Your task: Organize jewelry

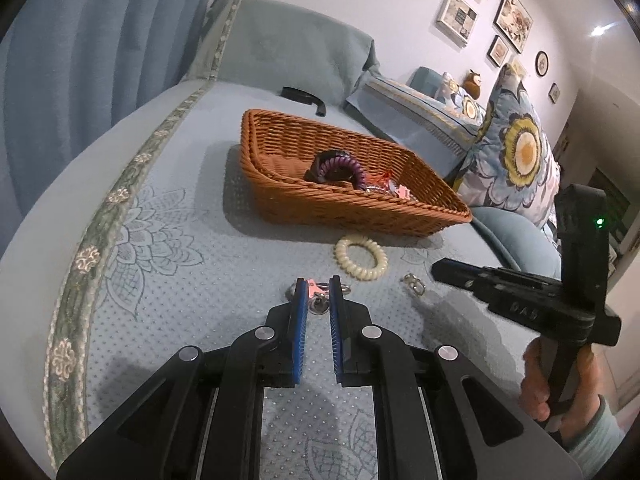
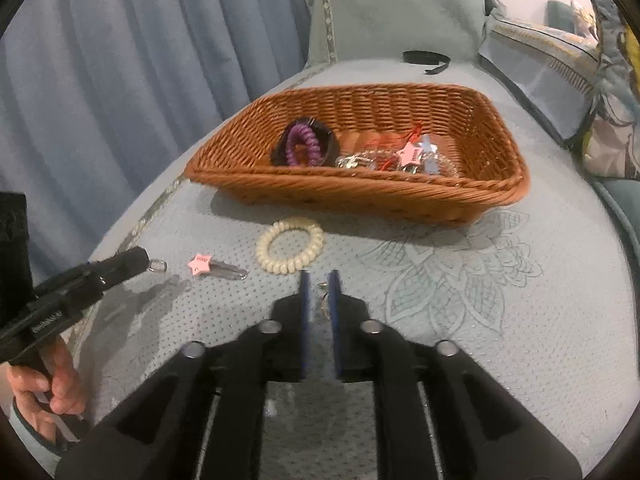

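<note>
A brown wicker basket (image 1: 436, 220) (image 2: 400, 196) sits on the blue bedspread and holds a purple coil band (image 1: 344, 164) (image 2: 306, 142) on a dark ring, plus shiny trinkets with a pink star tag (image 2: 410, 156). A cream coil bracelet (image 1: 361, 257) (image 2: 290, 245) lies in front of the basket. My left gripper (image 1: 319, 286) is open, its jaws on either side of a silver clip with a pink star tag (image 1: 316, 298) (image 2: 218, 267). My right gripper (image 2: 320, 280) is open around a small silver ring piece (image 2: 325, 300) (image 1: 414, 282).
A black strap (image 1: 304, 98) (image 2: 426, 57) lies behind the basket by a grey-blue pillow (image 1: 288, 44). Floral cushions (image 1: 516, 148) are at the right, blue curtains (image 2: 120, 80) at the left. The bed edge has an embroidered border (image 1: 86, 258).
</note>
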`<control>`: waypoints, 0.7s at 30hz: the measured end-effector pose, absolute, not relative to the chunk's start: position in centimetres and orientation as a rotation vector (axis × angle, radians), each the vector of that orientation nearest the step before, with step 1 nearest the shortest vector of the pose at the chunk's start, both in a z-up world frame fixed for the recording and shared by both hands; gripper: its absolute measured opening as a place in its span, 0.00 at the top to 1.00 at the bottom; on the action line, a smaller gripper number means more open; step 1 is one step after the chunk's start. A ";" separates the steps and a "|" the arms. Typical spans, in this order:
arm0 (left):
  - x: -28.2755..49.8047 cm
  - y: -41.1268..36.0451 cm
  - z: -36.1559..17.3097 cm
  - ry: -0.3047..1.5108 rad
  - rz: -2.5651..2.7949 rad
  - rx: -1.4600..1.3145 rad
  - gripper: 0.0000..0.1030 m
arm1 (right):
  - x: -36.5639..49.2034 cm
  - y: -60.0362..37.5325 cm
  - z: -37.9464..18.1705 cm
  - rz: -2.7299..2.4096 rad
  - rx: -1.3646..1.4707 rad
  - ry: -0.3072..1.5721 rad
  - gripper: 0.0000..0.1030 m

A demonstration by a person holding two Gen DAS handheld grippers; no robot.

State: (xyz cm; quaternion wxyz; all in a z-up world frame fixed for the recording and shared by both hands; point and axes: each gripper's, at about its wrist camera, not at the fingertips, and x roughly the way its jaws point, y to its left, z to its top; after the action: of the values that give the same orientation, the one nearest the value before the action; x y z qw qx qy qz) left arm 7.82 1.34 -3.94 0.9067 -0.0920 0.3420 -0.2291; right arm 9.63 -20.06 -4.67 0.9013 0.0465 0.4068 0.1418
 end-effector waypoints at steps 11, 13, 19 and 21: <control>8.1 1.1 -4.4 0.715 -0.478 -0.186 0.92 | 11.3 -18.1 -7.1 0.267 0.013 0.932 0.97; 7.9 1.1 -4.2 0.706 -0.482 -0.184 0.92 | 10.9 -18.3 -6.7 0.281 0.018 0.921 0.97; 7.6 1.2 -1.9 0.646 -0.522 -0.225 0.92 | 9.1 -19.5 -1.2 0.321 0.077 0.797 0.97; 7.8 1.0 -0.7 0.626 -0.532 -0.230 0.92 | 8.9 -20.3 0.6 0.319 0.107 0.753 0.97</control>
State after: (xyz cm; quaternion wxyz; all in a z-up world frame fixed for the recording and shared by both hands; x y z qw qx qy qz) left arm 7.78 0.99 -0.67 0.9105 -0.1114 0.3034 -0.2581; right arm 8.93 -20.33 0.58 0.9161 0.0520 0.3660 0.1552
